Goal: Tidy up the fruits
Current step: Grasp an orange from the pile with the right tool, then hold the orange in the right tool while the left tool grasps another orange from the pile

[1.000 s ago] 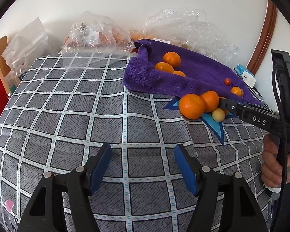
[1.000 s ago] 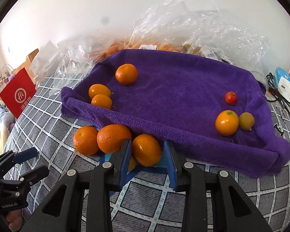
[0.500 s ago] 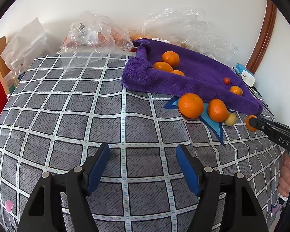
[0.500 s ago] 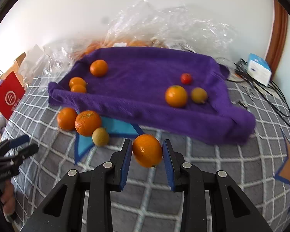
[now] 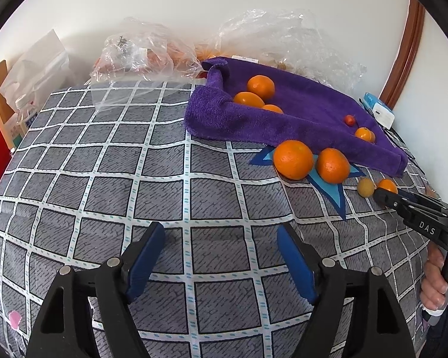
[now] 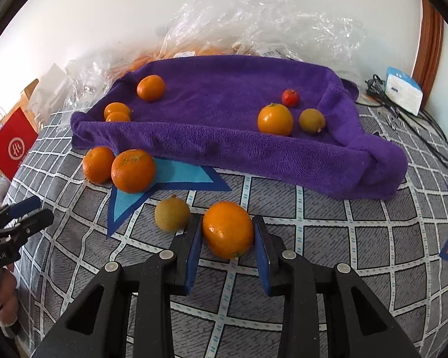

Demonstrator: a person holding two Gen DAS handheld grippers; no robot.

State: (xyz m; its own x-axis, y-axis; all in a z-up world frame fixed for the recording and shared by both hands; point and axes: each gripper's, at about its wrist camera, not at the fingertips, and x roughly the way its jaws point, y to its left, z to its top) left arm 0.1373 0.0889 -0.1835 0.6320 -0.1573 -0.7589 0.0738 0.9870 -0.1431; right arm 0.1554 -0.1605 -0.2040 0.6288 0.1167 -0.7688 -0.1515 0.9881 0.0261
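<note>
My right gripper [image 6: 227, 240] is shut on an orange [image 6: 227, 229], held low over the checked cloth; it also shows in the left wrist view [image 5: 386, 185]. A small yellow-green fruit [image 6: 172, 214] lies just left of it. Two oranges [image 6: 133, 170] sit on a blue star patch at the front edge of the purple towel [image 6: 230, 146]. On the towel lie three oranges at the left [image 6: 150, 87], and an orange [image 6: 274, 118], a yellow-green fruit [image 6: 312, 120] and a small red fruit [image 6: 290, 97] at the right. My left gripper [image 5: 221, 256] is open and empty over bare cloth.
Clear plastic bags [image 6: 254, 35] with more fruit lie behind the towel against the wall. A red paper bag [image 6: 13, 146] stands at the left. A white and blue box [image 6: 403, 89] with black cables [image 6: 427, 131] lies at the right.
My right gripper has carried the orange away from the pile by the towel, out over the cloth and then lower, near the yellow-green fruit. The left gripper has barely moved.
</note>
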